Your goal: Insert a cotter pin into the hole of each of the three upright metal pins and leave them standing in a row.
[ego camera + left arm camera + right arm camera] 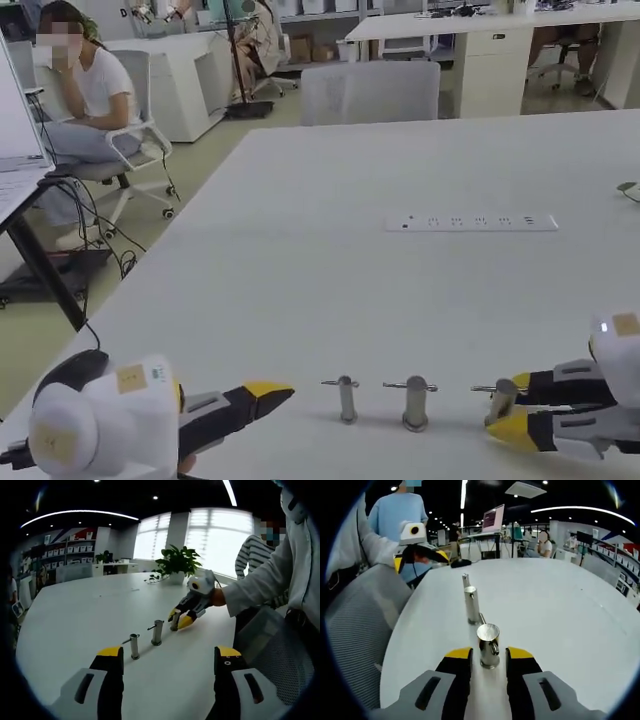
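Three pins upright, each cross-pinned

Found three metal pins standing in a row on the white table, well apart from the power strip: left pin, middle pin, right pin. Made out from the head view the cotter pins, one lying crosswise through the top of each.

Saw the right gripper low at the table, jaws narrow, one on either side of the right pin. Got more from the right gripper view: slim gaps between the jaws and the shaft, so set around the pin, not pinched on it. Got the row end-on there too, the other two pins lined up behind the nearest.

Caught one yellow-tipped jaw of the left gripper in the head view, beside the left pin but apart from it. Read the spread from the left gripper view: jaws wide, nothing between them. Saw the row running away ahead, with a potted plant at the table's far edge.
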A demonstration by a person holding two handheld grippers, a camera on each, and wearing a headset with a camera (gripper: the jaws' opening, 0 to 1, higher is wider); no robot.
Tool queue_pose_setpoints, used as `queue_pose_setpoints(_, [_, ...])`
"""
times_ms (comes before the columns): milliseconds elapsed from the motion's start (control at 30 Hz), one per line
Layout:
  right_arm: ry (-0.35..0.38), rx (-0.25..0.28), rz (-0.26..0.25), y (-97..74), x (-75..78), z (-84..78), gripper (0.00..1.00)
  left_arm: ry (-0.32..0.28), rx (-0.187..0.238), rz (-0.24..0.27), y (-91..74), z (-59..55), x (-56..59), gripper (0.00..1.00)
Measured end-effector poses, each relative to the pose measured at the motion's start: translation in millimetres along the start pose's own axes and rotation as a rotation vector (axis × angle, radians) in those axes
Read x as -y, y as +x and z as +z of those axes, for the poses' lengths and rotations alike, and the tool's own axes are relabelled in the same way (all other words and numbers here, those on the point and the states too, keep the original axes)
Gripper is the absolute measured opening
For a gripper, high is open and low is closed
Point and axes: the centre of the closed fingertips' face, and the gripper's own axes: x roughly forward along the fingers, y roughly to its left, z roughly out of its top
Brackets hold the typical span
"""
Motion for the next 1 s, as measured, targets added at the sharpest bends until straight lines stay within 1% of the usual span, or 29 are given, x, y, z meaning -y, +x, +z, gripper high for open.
queue_pose_setpoints(33, [0.001, 0.0, -0.003, -1.9, 0.0, 0.3, 0.28, 0.0, 0.003, 0.002, -0.1, 0.6, -0.4, 0.74])
queue_pose_setpoints(67, [0.024, 0.008, -0.007, -5.1, 0.1, 1.5, 0.29, -0.001, 0.006, 0.003, -0.3, 1.1, -0.7, 0.74])
queue_pose_setpoints(100, [0.041, 0.011, -0.017, -8.0, 0.5, 2.1, 0.31, 0.0, 0.009, 0.006, -0.4, 2.0, -1.1, 0.74])
queue_pose_setpoints(167, [0.053, 0.009, -0.036, -13.0, 1.5, 1.9, 0.34, 0.002, 0.014, 0.008, -0.9, 3.4, -1.7, 0.74])
queue_pose_setpoints(200, [0.081, 0.019, -0.049, -16.3, 1.9, 2.7, 0.38, 0.002, 0.018, 0.009, -1.2, 4.3, -1.7, 0.74])
queue_pose_setpoints(267, [0.078, 0.014, -0.071, -22.1, 0.8, 2.5, 0.42, 0.002, 0.034, 0.009, -1.8, 7.3, -1.3, 0.74])
queue_pose_setpoints(333, [0.122, 0.02, -0.086, -27.5, -1.3, 3.3, 0.45, 0.004, 0.038, 0.014, -2.1, 9.0, -1.3, 0.74])
queue_pose_setpoints(400, [0.122, 0.007, -0.112, -31.8, -2.1, 2.1, 0.49, 0.005, 0.043, 0.019, -2.2, 9.8, -1.9, 0.74])
queue_pose_setpoints(467, [0.149, 0.017, -0.136, -36.4, -2.3, 2.2, 0.53, 0.004, 0.049, 0.025, -3.0, 11.2, -1.6, 0.74])
queue_pose_setpoints(500, [0.152, 0.015, -0.155, -39.7, -3.3, 2.5, 0.54, 0.001, 0.059, 0.026, -3.8, 12.8, -1.6, 0.74])
queue_pose_setpoints(533, [0.158, 0.014, -0.164, -41.7, -4.8, 2.7, 0.55, 0.001, 0.062, 0.029, -4.5, 13.4, -1.7, 0.74])
queue_pose_setpoints(567, [0.179, 0.004, -0.178, -44.1, -7.0, 1.9, 0.56, 0.002, 0.064, 0.032, -5.1, 13.9, -2.1, 0.74])
queue_pose_setpoints(633, [0.2, -0.006, -0.191, -47.3, -10.9, 1.7, 0.58, -0.002, 0.064, 0.042, -6.6, 14.1, -3.7, 0.75])
queue_pose_setpoints(667, [0.221, 0.0, -0.205, -49.8, -13.3, 3.3, 0.6, -0.003, 0.061, 0.053, -7.9, 13.8, -5.4, 0.76])
queue_pose_setpoints(733, [0.239, 0.0, -0.224, -54.3, -16.9, 5.6, 0.64, 0.003, 0.052, 0.072, -10.5, 13.4, -8.4, 0.78])
queue_pose_setpoints(800, [0.262, 0.006, -0.235, -58.9, -22.3, 9.9, 0.67, 0.015, 0.044, 0.089, -14.0, 13.6, -10.6, 0.78])
queue_pose_setpoints(867, [0.261, 0.015, -0.232, -63.1, -28.1, 14.6, 0.68, 0.021, 0.026, 0.1, -17.4, 13.5, -11.4, 0.79])
queue_pose_setpoints(900, [0.264, 0.02, -0.231, -64.8, -30.1, 16.5, 0.68, 0.023, 0.026, 0.102, -19.0, 13.5, -12.0, 0.79])
queue_pose_setpoints(1000, [0.284, 0.033, -0.255, -71.9, -36.5, 23.4, 0.72, 0.024, 0.017, 0.121, -24.0, 12.6, -13.4, 0.81])
